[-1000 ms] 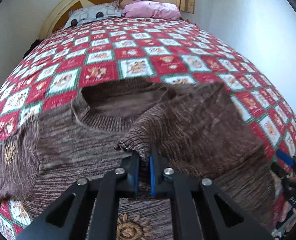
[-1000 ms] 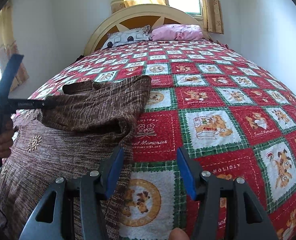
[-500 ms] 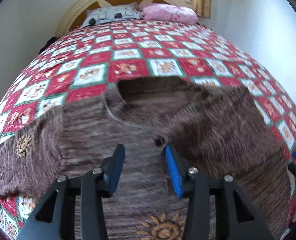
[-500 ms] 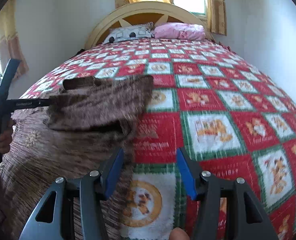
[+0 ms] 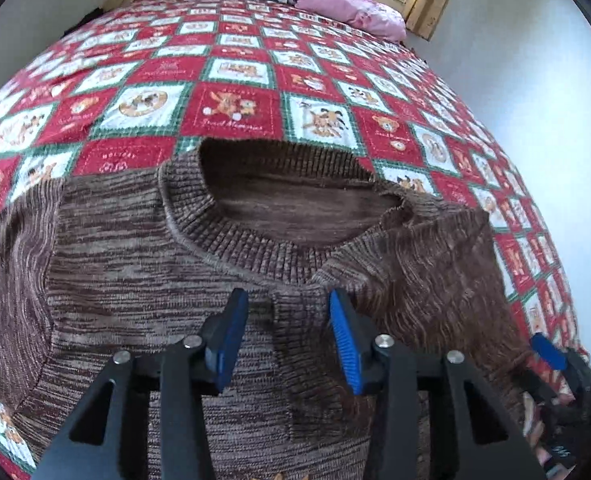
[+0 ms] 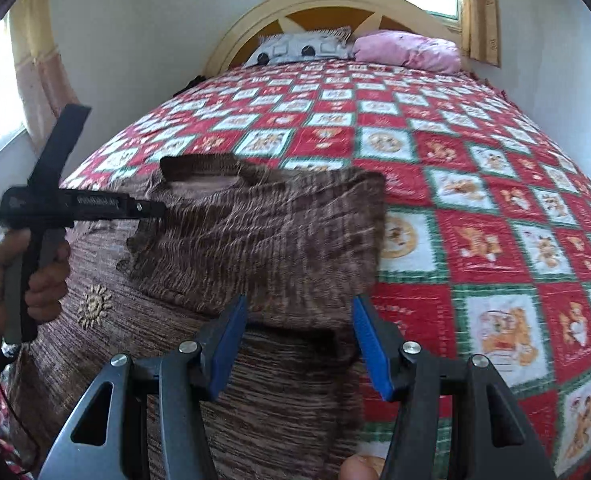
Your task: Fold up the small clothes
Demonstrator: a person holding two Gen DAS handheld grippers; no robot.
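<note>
A brown knit sweater [image 5: 135, 272] lies face up on the bed, its neck opening [image 5: 295, 200] toward the headboard. Its right sleeve [image 5: 427, 276] is folded across the chest, and the cuff [image 5: 299, 300] lies between the open blue pads of my left gripper [image 5: 289, 304]. In the right wrist view the sweater [image 6: 255, 240] fills the left half, the folded sleeve on top. My right gripper [image 6: 299, 312] is open over the sweater's right edge, holding nothing. The left gripper [image 6: 75, 208] and the hand holding it show at the left.
A red, white and green patchwork quilt [image 6: 475, 220] covers the bed. A grey pillow [image 6: 303, 50] and a pink pillow [image 6: 411, 50] lie by the cream headboard [image 6: 335, 0]. Walls flank both sides, with curtained windows. The right gripper [image 5: 555, 360] shows at the left wrist view's right edge.
My left gripper, shut on the sleeve cuff a second ago, has opened and left the cuff on the chest. The right gripper, still open, has moved left over the sweater's edge.
</note>
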